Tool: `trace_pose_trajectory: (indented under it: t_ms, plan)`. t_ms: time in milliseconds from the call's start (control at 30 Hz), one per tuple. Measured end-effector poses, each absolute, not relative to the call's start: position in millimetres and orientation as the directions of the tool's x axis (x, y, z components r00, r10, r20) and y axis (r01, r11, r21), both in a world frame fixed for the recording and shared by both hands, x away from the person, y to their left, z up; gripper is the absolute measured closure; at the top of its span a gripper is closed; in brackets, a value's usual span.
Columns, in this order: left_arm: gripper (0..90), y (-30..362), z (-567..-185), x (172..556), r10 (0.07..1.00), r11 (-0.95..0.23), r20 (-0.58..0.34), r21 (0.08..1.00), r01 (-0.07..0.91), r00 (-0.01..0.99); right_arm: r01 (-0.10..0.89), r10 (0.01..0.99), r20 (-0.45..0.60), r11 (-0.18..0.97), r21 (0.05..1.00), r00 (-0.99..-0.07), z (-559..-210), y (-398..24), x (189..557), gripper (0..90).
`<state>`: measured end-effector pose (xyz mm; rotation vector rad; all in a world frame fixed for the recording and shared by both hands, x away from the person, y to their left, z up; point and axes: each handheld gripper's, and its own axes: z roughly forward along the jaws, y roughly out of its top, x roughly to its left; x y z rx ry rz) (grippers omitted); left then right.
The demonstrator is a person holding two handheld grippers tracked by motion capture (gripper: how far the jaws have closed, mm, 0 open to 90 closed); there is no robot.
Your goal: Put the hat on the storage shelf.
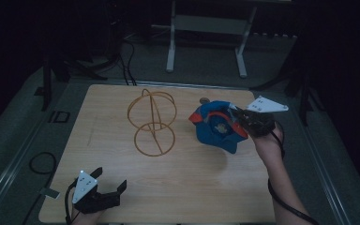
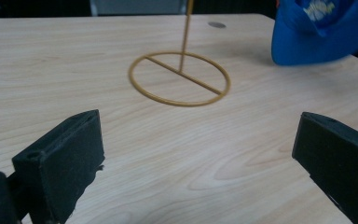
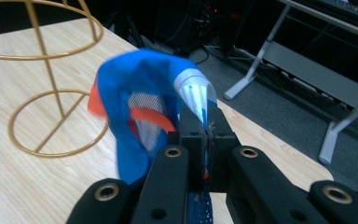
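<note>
parking my left gripper [image 1: 107,186] down at the near-left corner of the table [image 1: 192,187] with its jaws spread wide and nothing between them, i'd guess just to keep it out of the way while staying aimed at the gold wire stand [image 1: 151,123], which sits upright mid-table with its ring base flat on the wood. over to the right, my right gripper [image 1: 238,121] is clamped tight on the edge of the blue and orange cap [image 1: 213,125], holding it up off the table just right of the stand, probably so it can go over the wire top. count's easy: one stand, one cap, two grippers, plus one small dark round thing [image 1: 205,100] on the far edge that i can't make out.
</note>
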<state>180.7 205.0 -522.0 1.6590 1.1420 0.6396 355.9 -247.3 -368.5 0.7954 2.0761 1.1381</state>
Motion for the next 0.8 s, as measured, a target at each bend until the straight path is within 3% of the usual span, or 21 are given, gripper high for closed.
trace_pose_trajectory:
  t_ms: [533,800]
  plan:
    - [2.3,167.6,-469.5,187.1,0.83,-0.105,-0.09,0.944,0.313,0.551,0.147,0.748,-0.219,0.39,0.909,-0.627,-347.3,-252.3,325.1,88.1]
    - [3.7,148.5,-422.3,202.2,0.794,-0.145,-0.037,0.958,0.249,0.606,0.102,0.725,-0.219,0.371,0.923,-0.653,-332.5,-244.6,303.8,88.1]
